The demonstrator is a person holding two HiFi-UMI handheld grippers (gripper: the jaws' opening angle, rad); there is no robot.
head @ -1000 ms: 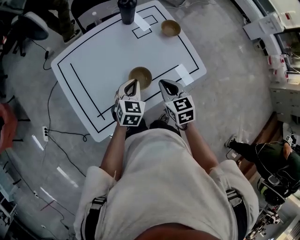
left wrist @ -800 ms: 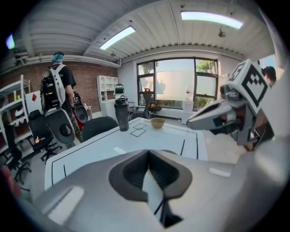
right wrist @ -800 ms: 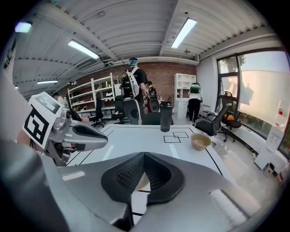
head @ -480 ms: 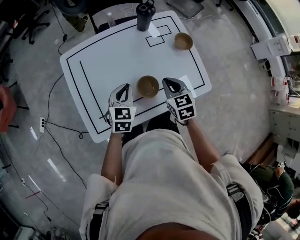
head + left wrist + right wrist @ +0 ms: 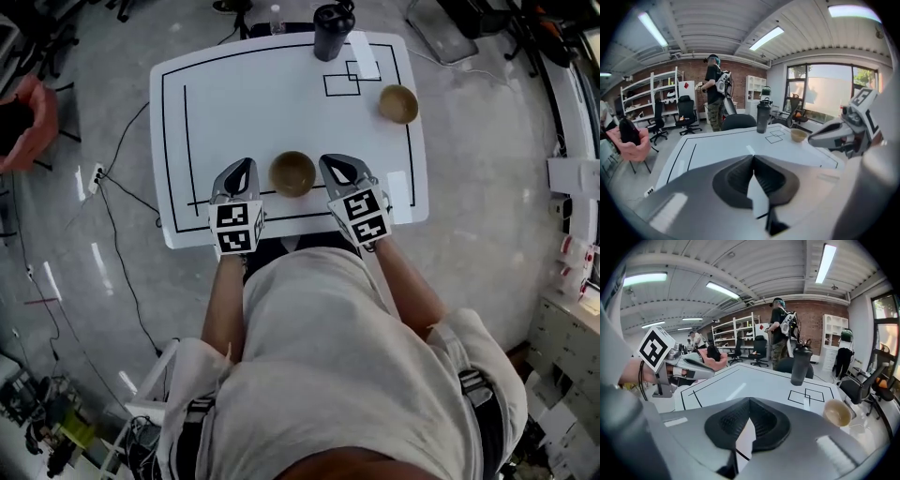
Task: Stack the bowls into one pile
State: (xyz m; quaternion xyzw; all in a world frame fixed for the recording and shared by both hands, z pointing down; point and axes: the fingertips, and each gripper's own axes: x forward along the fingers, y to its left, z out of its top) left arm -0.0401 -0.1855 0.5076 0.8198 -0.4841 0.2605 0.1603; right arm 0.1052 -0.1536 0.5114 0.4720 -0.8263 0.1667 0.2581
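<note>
Two brown wooden bowls stand on the white table (image 5: 225, 103). The near bowl (image 5: 292, 173) sits close to the front edge, between my two grippers and touching neither. The far bowl (image 5: 398, 103) rests at the back right; it also shows as the far bowl (image 5: 798, 135) in the left gripper view and as the far bowl (image 5: 837, 413) in the right gripper view. My left gripper (image 5: 243, 166) hovers to the left of the near bowl, shut and empty. My right gripper (image 5: 331, 162) hovers to its right, likewise shut and empty. Neither gripper view shows the near bowl.
A dark tumbler (image 5: 330, 31) stands at the table's back edge beside black-outlined squares (image 5: 343, 82). Cables (image 5: 112, 197) run over the floor at the left. Office chairs, shelves and standing people fill the room beyond the table.
The left gripper has drawn away to the left of the near bowl, so both grippers now flank it. The head camera has swung, and the table sits squarer in view.
</note>
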